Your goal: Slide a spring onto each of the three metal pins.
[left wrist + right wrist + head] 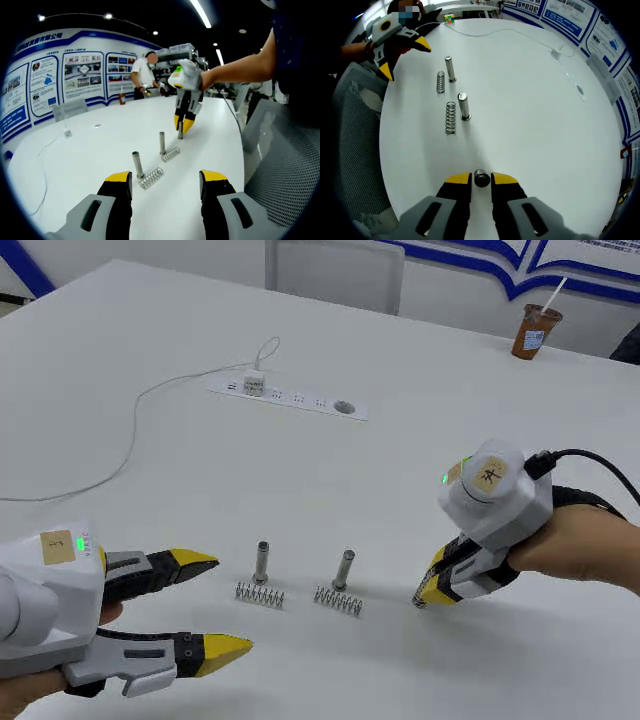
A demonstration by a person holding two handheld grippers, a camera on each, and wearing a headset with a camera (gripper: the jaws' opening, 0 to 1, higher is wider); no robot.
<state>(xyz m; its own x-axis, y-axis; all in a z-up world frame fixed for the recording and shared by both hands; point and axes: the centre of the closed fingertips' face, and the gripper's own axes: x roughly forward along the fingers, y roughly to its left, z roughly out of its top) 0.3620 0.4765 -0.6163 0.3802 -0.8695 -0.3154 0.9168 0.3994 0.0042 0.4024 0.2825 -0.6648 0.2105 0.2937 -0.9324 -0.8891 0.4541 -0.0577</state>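
finding 1: your right gripper (425, 595) is clenched on the third pin (481, 178), tips pointing down at the white table (300, 480), to the right of the middle pin (343, 568) in the head view. in the right gripper view the yellow tips press the pin from both sides and you look down on its round end. whether a spring sits on that pin cannot be told

finding 2: your left gripper (166, 176) is released, its jaws spread wide with nothing between them. it lies low over the table, left of the middle pin and nearer to you, beyond the left pin (261, 562)

finding 3: the middle pin stands upright on the table, its shaft bare. the left pin stands upright to its left, near it, also bare

finding 4: one spring (338, 601) lies flat on the table just beside the foot of the middle pin, on the side nearer you. a second spring (259, 594) lies flat the same way by the left pin, to the left of the middle pin. whether either spring touches its pin cannot be told

finding 5: a white power strip (290, 397) lies beyond the middle pin, well apart from it, with a small white plug in one end and a thin cable (130, 430) trailing off to the left. a brown cup with a straw (535, 330) stands far beyond the middle pin, to the right, by the table's far edge
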